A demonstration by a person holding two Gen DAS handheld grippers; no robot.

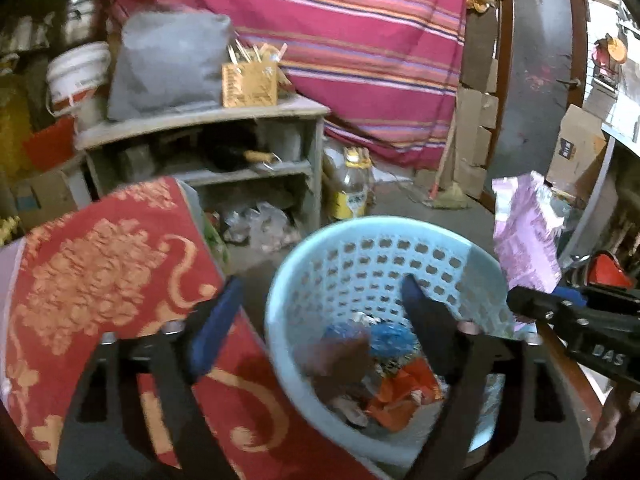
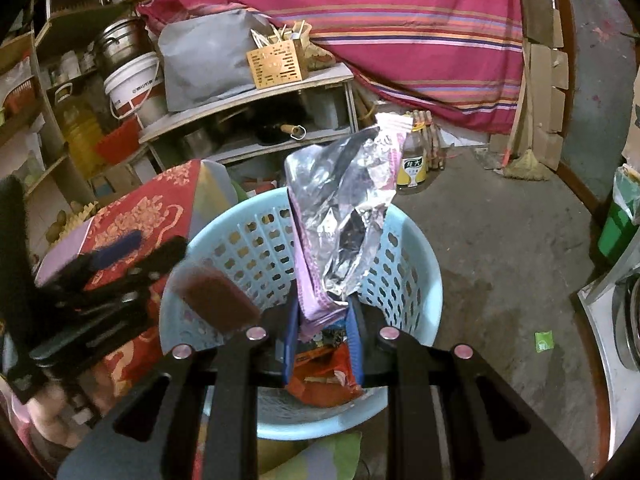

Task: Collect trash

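Here, foil wrapper (image 2: 344, 216) pinched between right fingers (image 2: 354, 332) (over basket (image 2: 416, 280)).

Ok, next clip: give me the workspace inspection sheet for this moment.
Surface: bare concrete floor.
Job's things: blue basket holding wrappers; brown piece, blurred, over its rim; foil wrapper above it.
Clutter: green scrap on floor, bottle, broom.
Grippers: left tool open, nothing between its pads; right tool shut on foil wrapper.
Cables: nothing seen.
Surroundings: shelf, striped cloth, red patterned cloth.
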